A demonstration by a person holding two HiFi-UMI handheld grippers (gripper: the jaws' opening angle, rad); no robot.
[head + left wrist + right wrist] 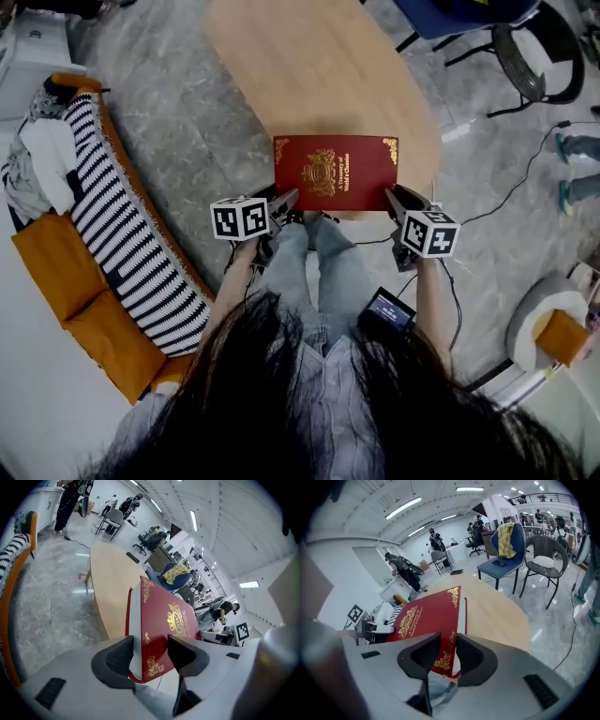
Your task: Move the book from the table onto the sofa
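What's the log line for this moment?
book: over table edge | left gripper: shut on book | right gripper: shut on book | sofa: not reached

Open-plan office hall, strip lights (pixel 401 508), rows of desks (pixel 161 555), office chairs (pixel 476 545), marble floor (pixel 187 141)

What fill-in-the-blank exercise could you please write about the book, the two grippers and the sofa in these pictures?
1. The hardcover book has a ____ cover with gold ornament.
2. The left gripper and the right gripper each clamp a near ____ of it.
3. The sofa, on the head view's ____ side, carries a black-and-white striped throw.

Missing words: red; corner; left.
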